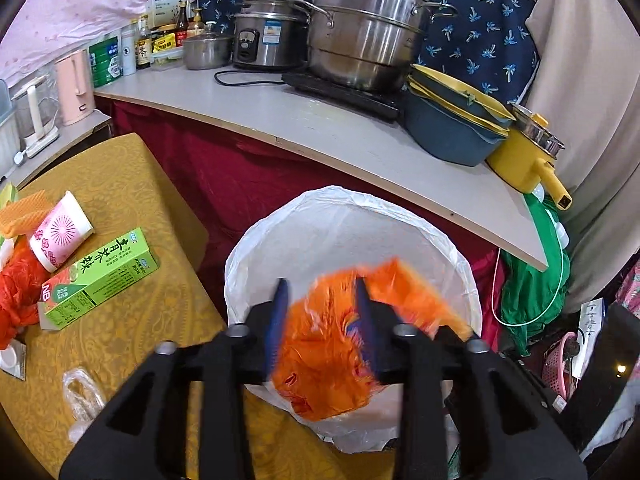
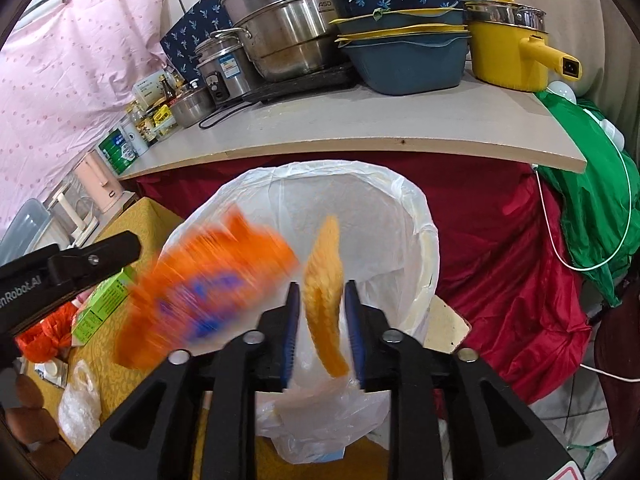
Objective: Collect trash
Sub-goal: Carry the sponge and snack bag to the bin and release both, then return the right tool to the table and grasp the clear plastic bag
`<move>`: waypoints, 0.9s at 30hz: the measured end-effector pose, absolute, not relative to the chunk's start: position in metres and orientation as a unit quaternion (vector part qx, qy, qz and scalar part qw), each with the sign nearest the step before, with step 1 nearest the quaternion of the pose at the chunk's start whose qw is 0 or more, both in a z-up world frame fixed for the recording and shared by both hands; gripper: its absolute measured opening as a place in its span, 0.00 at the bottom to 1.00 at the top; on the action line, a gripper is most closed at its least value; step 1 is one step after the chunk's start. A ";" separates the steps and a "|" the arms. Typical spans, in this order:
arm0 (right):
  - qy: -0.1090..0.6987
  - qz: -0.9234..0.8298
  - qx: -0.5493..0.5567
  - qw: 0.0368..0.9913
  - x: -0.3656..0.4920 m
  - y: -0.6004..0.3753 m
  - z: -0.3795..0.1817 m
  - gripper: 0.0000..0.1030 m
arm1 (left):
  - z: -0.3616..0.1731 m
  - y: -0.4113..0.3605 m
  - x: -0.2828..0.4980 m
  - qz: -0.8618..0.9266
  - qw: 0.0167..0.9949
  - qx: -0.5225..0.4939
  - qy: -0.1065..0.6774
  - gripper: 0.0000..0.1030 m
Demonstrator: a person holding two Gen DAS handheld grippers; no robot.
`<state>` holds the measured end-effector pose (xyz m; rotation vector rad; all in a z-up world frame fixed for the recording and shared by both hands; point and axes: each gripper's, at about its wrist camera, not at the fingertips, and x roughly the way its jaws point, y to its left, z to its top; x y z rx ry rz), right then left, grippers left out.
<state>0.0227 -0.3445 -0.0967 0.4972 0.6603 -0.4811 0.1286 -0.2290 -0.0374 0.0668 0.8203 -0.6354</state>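
The bin's lined mouth (image 2: 416,208) is lying open at your twelve o'clock, but the counter edge (image 2: 360,148) is overhanging just beyond it. The orange packet (image 2: 208,280) is crowding your right gripper's ten o'clock. At nine, a green carton (image 1: 100,276) and pink cup (image 1: 60,236) are blocking the yellow table (image 1: 128,184).

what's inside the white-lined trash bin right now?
The visible inside of the bin shows only white liner. An orange wrapper and a yellow-orange sponge-like piece hang over its mouth between open jaws. They and the grippers cover the bottom, so anything lying there is unseen.
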 end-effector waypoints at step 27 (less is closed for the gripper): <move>0.268 -0.151 0.189 0.933 0.028 -0.253 -0.026 0.65 | 0.000 -0.084 0.132 -0.156 0.924 -0.020 0.349 0.77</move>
